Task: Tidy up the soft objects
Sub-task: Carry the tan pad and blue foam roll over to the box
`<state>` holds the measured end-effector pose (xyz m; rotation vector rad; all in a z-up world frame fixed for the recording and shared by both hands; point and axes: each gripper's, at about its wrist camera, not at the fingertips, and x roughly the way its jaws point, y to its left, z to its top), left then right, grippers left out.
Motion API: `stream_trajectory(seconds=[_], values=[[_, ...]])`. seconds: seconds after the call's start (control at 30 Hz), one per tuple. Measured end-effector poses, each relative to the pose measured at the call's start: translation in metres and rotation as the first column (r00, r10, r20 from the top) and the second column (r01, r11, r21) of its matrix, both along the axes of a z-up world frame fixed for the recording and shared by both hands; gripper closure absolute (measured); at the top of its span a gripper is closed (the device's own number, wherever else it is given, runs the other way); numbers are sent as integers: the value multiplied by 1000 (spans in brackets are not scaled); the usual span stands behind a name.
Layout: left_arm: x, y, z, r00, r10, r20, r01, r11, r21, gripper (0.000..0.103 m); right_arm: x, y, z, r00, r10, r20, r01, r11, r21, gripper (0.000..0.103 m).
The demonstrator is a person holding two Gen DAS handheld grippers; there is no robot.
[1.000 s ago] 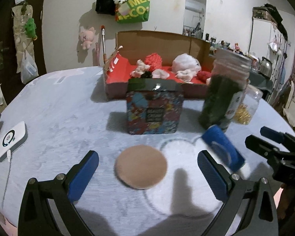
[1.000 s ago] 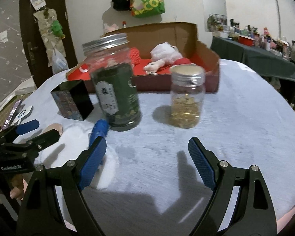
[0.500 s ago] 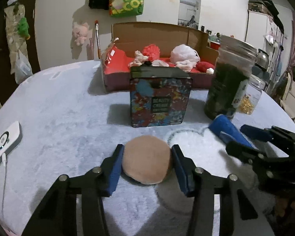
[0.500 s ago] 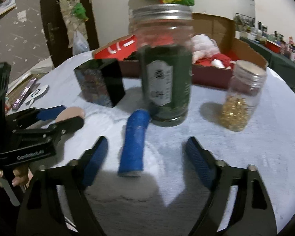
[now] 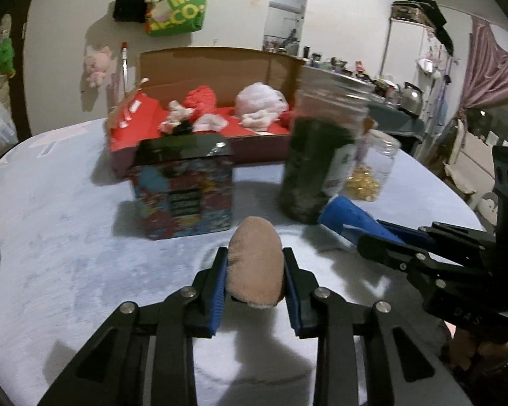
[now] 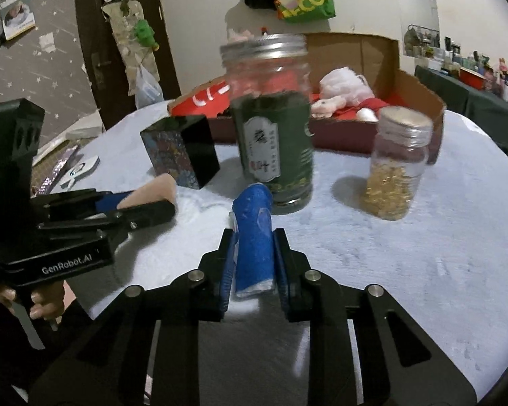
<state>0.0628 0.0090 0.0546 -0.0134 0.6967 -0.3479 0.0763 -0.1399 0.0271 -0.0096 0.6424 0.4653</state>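
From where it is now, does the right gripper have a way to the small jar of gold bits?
Probably not yet: the right gripper is shut on the blue roll. The path to the small jar looks free, right of the green jar.

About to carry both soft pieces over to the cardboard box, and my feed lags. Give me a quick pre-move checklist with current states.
1. Left hand-held gripper shut on the round tan soft pad: ok.
2. Right hand-held gripper shut on the blue rolled cloth: ok.
3. Pad lifted off the table: cannot tell.
4. Roll clear of the tall green-filled glass jar: not ok, jar directly ahead.
5. Open cardboard box with red lining has room: ok.
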Motion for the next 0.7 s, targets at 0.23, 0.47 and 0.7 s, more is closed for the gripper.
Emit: stream_trajectory(seconds=[0.23, 0.47, 0.7], values=[[4, -15, 4, 999, -49, -5, 48, 999, -22, 71, -3, -14, 6, 999, -33, 15, 33, 999, -2, 82], [8, -25, 6, 997, -73, -13, 73, 997, -26, 71, -1, -25, 10, 998, -57, 11, 57, 998, 4, 82], [9, -27, 7, 997, -77, -15, 77, 997, -26, 71, 0, -28, 11, 998, -59, 9, 59, 998, -1, 82]])
